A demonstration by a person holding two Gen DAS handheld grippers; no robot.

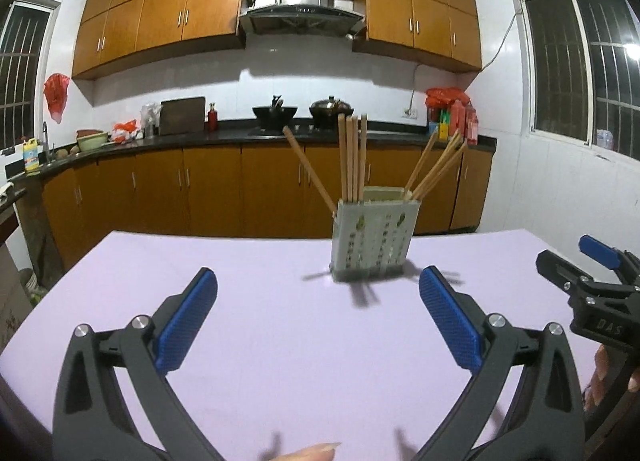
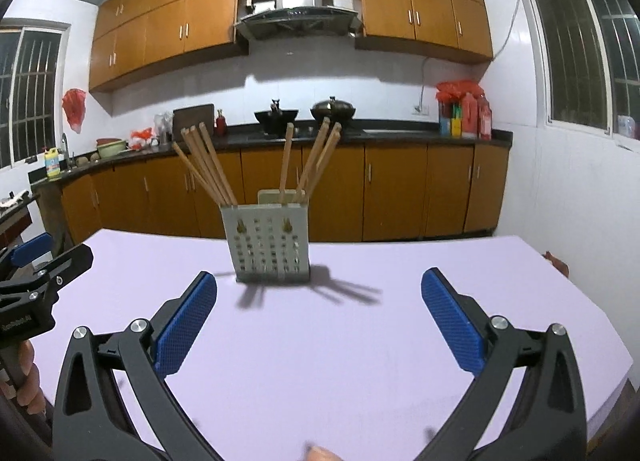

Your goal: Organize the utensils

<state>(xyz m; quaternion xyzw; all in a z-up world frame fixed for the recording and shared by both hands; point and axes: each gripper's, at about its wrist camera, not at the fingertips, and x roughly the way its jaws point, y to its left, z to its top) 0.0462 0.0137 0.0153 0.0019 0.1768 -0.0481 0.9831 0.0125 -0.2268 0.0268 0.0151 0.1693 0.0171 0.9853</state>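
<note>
Both grippers are seen spread wide, nothing held: left gripper (image 1: 318, 285), right gripper (image 2: 319, 287). Bare lilac table (image 1: 260, 341) lies between and around the fingers. Chopstick holder (image 1: 374, 239), upright with chopsticks (image 1: 352, 157), is set beyond the fingertips, apart, mid-table.

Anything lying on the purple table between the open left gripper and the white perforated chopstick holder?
No, only bare purple table and chopstick shadows separate the left gripper from the white perforated chopstick holder, per the left wrist view.
</note>
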